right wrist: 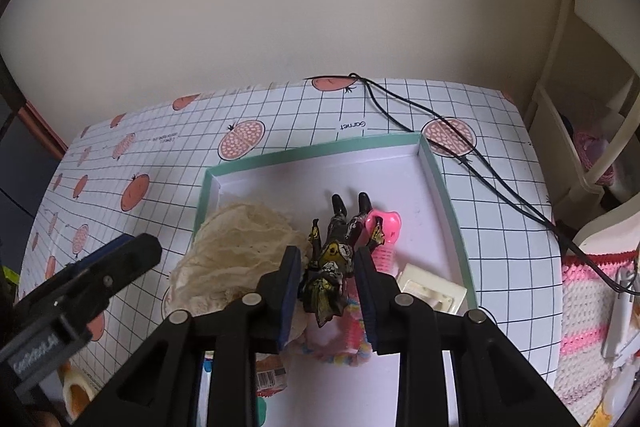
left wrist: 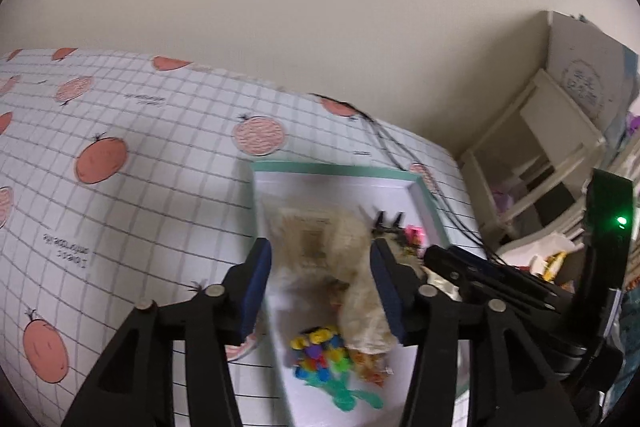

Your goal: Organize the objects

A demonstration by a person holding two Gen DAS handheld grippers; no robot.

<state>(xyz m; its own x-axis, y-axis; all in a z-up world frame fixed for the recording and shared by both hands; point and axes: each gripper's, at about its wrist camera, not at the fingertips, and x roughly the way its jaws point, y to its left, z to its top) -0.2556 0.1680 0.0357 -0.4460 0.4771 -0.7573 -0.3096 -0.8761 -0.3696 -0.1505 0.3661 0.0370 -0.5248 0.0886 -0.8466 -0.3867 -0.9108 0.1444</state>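
A shallow box with a teal rim (right wrist: 436, 179) and white floor lies on the tomato-print grid cloth. Cream mesh fabric (right wrist: 240, 251) is heaped over its left side. A black and yellow figure (right wrist: 332, 267) lies in the box, boots toward the wall. My right gripper (right wrist: 327, 259) stands open astride the figure, with a thin gap at each pad. In the left wrist view my left gripper (left wrist: 320, 259) is open over the cream mesh fabric (left wrist: 320, 239), which lies loose between the fingers. The box rim (left wrist: 332, 169) shows beyond it.
A pink comb (right wrist: 384, 227) and a cream plastic piece (right wrist: 432, 291) lie beside the figure. Bright toy beads (left wrist: 320, 347) sit near the box's front. A black cable (right wrist: 440, 123) crosses the table's far right. White shelves (left wrist: 540, 163) stand at the right.
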